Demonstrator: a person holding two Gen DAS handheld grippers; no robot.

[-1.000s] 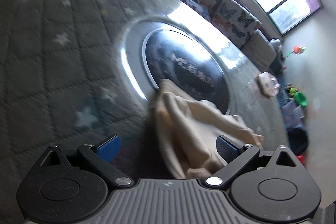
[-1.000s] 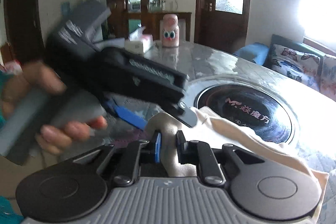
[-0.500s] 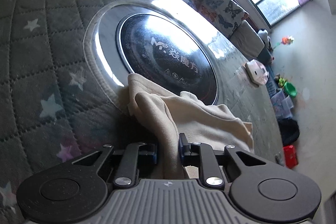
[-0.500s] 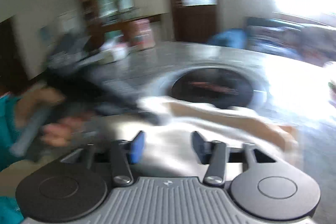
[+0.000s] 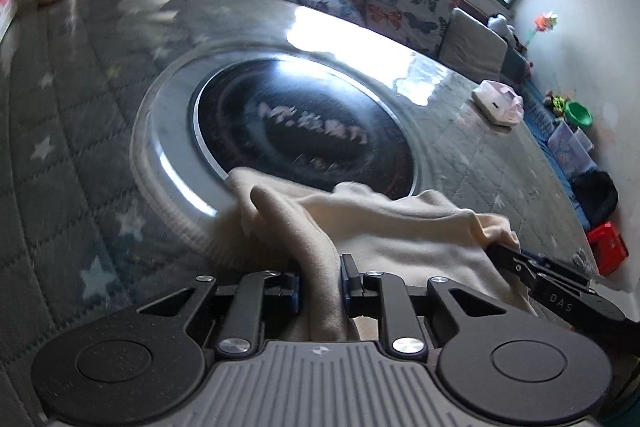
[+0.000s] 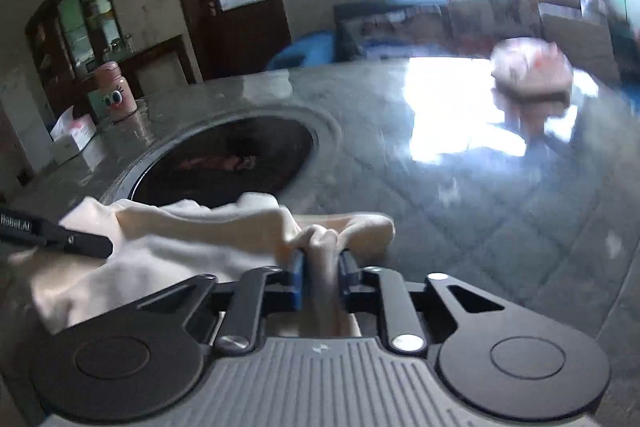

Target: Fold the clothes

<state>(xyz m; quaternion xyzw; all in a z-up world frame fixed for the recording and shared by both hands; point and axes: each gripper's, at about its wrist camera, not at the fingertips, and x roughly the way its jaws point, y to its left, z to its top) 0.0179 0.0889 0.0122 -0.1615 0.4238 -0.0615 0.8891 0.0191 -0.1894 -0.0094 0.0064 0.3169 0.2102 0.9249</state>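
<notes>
Gripping the cloth at two spots now: the left gripper is clamped on a thick ridge of it, blue pads pressed in from both sides; a second ago those jaws stood wide apart with the cloth loose between them. The right gripper is closing, and a bunched fold is already pinched between its pads; half a second ago its jaws were apart over flat fabric. In the left view the right gripper enters from the right edge, nipping the cloth's far-right corner, where a second ago it was out of that view. The person's hand seen earlier in the right view no longer shows; only the black tip of the left gripper pokes in at the left.

Writing: white logo and characters on the black disc, too smeared to read. "DAS" on the right gripper's arm in the left view; "Robot.AI", partly cut off, on the left gripper in the right view.

Cloth is cream, soft, fleecy, rumpled, lying on the table at the near rim of the disc. Table is round, grey, quilted in diamonds with pale stars under a glossy clear cover. The disc is round, glassy black with a silver ring. Pink cylindrical tin with cartoon eyes stands far left.
</notes>
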